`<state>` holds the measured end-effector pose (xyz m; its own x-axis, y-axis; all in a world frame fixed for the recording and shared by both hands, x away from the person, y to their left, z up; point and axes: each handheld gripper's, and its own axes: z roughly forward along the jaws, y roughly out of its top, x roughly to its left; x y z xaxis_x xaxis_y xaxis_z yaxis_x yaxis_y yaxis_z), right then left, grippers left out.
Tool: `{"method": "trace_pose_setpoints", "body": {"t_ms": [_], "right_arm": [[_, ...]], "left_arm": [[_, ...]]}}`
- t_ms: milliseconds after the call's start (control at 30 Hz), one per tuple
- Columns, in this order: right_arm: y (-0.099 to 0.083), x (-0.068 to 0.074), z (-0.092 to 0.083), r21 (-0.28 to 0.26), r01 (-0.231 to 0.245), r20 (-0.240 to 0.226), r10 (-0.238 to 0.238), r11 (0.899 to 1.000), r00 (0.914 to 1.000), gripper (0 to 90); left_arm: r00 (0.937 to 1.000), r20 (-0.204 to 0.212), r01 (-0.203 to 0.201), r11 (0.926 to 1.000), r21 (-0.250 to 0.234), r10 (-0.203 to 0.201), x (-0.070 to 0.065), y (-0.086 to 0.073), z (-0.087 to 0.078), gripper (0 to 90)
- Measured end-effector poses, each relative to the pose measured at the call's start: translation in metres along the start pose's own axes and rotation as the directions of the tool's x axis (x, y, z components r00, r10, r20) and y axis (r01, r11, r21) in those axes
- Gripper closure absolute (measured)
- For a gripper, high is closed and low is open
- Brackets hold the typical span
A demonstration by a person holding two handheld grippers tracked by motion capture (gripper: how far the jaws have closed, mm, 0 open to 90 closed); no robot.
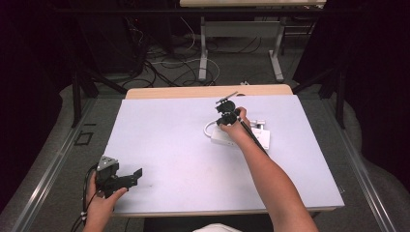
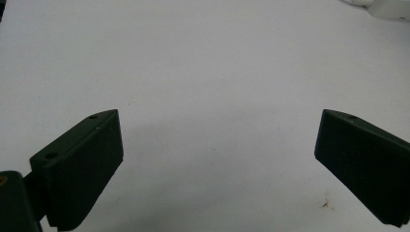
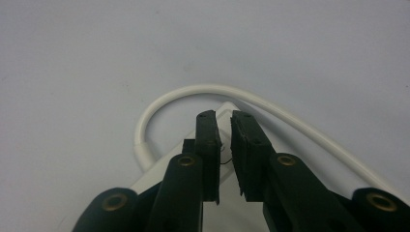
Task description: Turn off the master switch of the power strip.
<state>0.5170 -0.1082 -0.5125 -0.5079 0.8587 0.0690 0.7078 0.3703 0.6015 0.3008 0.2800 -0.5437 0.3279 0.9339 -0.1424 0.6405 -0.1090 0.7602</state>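
Note:
A white power strip (image 1: 220,138) lies right of the middle of the white table (image 1: 169,145), and its white cable (image 1: 207,129) loops off its left end. My right gripper (image 1: 225,121) points down at that end of the strip. In the right gripper view the gripper (image 3: 223,118) has its jaws almost together with a thin slit between them, just above the power strip (image 3: 162,173), and the cable (image 3: 193,91) arcs beyond the tips. My left gripper (image 1: 133,178) rests open at the table's front left corner. Its jaws (image 2: 217,145) stand wide apart over bare table.
A corner of the power strip (image 2: 387,7) shows far off in the left gripper view. A wooden strip (image 1: 208,91) edges the table's back. Beyond it are another table's legs (image 1: 203,53), floor cables (image 1: 169,67) and black frame struts (image 1: 76,96) on both sides.

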Motion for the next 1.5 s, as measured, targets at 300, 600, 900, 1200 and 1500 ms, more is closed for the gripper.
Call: {"method": "trace_pose_setpoints", "body": {"t_ms": [300, 600, 900, 1200, 1500], "right_arm": [[0.001, -0.001, -0.002, -0.022, 0.002, 0.001, -0.002, 1.000, 1.0000, 70.4], [0.002, -0.001, -0.006, -0.042, 0.034, -0.022, -0.035, 0.999, 0.9991, 56.6], [0.001, 0.001, -0.009, -0.040, 0.075, -0.042, -0.077, 0.996, 0.9962, 48.7], [0.000, 0.003, -0.010, -0.041, 0.090, -0.039, -0.092, 0.995, 0.9950, 42.3], [-0.001, 0.004, -0.014, -0.077, 0.087, -0.041, -0.090, 0.993, 0.9951, 24.3]], "left_arm": [[1.0000, -0.002, 0.003, 1.0000, 0.001, -0.003, 0.000, 0.000, 0.000, 3.2], [1.0000, 0.000, 0.000, 1.0000, 0.005, 0.000, -0.001, 0.000, 0.001, 3.2], [1.0000, 0.001, -0.004, 1.0000, 0.006, 0.004, 0.000, 0.000, 0.002, 3.3], [1.0000, 0.001, -0.005, 0.9999, 0.010, 0.005, 0.000, 0.000, 0.002, 3.4], [1.0000, 0.001, -0.004, 1.0000, 0.009, 0.004, 0.000, 0.000, 0.002, 3.5]]}}
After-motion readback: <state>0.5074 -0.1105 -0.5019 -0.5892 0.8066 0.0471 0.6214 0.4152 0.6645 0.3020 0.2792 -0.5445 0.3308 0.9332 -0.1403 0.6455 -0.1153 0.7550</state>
